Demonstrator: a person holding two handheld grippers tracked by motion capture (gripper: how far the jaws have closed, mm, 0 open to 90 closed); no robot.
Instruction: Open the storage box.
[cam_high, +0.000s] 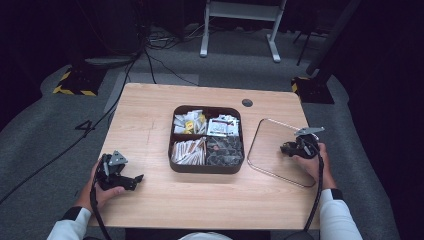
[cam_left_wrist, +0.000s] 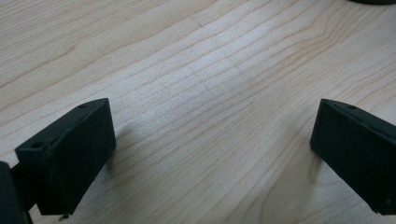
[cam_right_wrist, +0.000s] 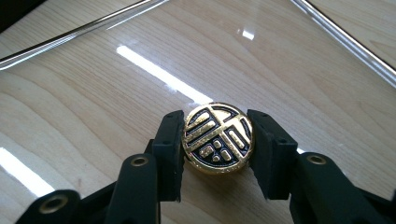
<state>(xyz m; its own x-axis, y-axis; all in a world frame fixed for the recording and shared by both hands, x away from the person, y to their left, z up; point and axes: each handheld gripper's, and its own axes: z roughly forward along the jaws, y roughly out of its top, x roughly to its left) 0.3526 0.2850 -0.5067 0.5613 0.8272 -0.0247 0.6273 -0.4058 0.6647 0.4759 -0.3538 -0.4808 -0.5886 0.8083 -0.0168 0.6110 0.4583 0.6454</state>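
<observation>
- High view: left gripper (cam_high: 131, 179) rests on the table (cam_high: 150, 120) left of the box (cam_high: 206, 170); right gripper (cam_high: 286, 148) is over the clear lid (cam_high: 270, 135).
- Left gripper view: jaws stand wide apart over bare wood.
- Right gripper view: jaws clamp a gold-and-black knob (cam_right_wrist: 218, 137) on the lid.

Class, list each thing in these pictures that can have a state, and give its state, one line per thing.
Box: open, no lid on, four compartments filled with packets.
Clear lid: off, lying flat on the table beside the box.
Round gold and black knob: clamped between the jaws.
Right hand-held gripper: shut on the knob.
Left hand-held gripper: open, nothing between the jaws.
</observation>
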